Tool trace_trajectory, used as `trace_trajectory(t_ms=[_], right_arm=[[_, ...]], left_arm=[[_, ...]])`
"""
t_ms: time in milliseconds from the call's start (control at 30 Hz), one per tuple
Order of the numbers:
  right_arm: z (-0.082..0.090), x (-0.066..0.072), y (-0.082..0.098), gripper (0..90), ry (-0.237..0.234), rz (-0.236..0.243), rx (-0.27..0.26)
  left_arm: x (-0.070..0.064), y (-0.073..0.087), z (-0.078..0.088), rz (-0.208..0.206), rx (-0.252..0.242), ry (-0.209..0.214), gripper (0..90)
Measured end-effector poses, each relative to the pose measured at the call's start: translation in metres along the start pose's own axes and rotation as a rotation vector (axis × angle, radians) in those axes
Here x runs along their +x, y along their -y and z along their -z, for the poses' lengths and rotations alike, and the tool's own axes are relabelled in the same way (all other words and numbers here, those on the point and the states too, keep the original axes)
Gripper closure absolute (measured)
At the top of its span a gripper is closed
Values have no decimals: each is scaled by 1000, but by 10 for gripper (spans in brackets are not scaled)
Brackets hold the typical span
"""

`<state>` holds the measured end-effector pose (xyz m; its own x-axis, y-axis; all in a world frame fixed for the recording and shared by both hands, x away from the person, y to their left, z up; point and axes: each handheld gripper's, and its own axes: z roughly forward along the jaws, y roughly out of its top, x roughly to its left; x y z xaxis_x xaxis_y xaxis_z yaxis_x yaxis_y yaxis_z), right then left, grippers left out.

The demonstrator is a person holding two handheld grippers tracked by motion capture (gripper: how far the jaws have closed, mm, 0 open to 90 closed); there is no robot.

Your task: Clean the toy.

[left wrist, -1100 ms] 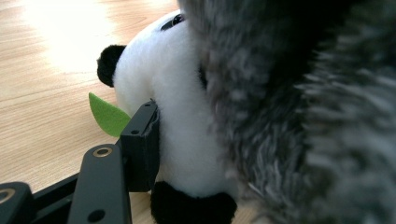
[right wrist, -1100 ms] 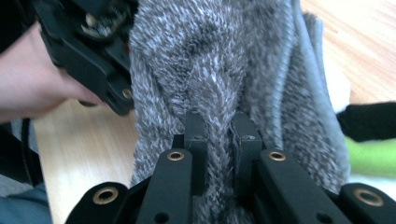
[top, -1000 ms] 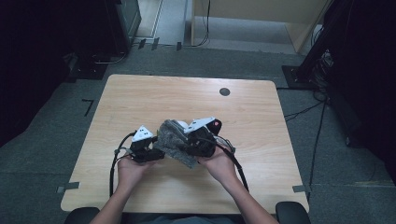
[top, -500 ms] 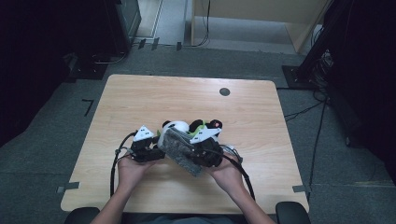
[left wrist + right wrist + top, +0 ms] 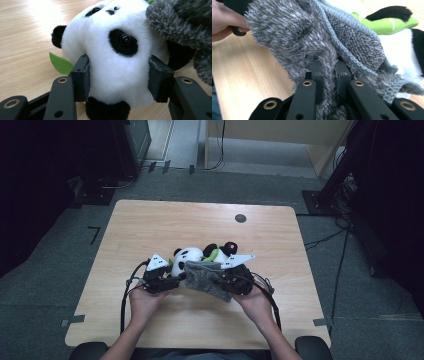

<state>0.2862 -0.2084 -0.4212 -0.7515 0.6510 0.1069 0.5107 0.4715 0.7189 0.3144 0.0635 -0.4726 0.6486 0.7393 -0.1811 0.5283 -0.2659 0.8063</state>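
plush panda: white, black patches | cloth: mottled grey | table: light woodgrain

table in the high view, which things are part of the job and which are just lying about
In the job:
- black-and-white plush panda, between the left gripper jaws
- grey fuzzy cloth, pinched in the right gripper

Lying about:
- small dark round disc near the wooden table's far edge

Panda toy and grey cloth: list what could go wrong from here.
1. The left gripper has just been closing on the panda toy's rounded head; the soft plush could squirt out.
2. The right gripper pinches just a fold of the grey cloth; a tug might free it.
3. The cloth drapes against the panda, so pulling may drag the toy.
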Motion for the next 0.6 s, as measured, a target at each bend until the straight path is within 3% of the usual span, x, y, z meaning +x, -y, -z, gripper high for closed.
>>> trace_trajectory(t_ms=[100, 267, 400, 533, 600], right_arm=[[1, -4, 0, 827, 38, 27, -12], [-7, -13, -2, 826, 57, 22, -37], [-11, -22, -1, 826, 12, -35, -59], [-9, -19, 2, 825, 9, -18, -54], [-5, -20, 5, 826, -9, -48, -58]], left_arm=[[0, -1, -2, 11, -9, -9, 451], [-1, -2, -5, 17, -22, -52, 458], [2, -2, -5, 28, -25, -48, 457], [3, -2, -6, 20, -23, -43, 459], [3, -2, -5, 24, -22, -38, 460]])
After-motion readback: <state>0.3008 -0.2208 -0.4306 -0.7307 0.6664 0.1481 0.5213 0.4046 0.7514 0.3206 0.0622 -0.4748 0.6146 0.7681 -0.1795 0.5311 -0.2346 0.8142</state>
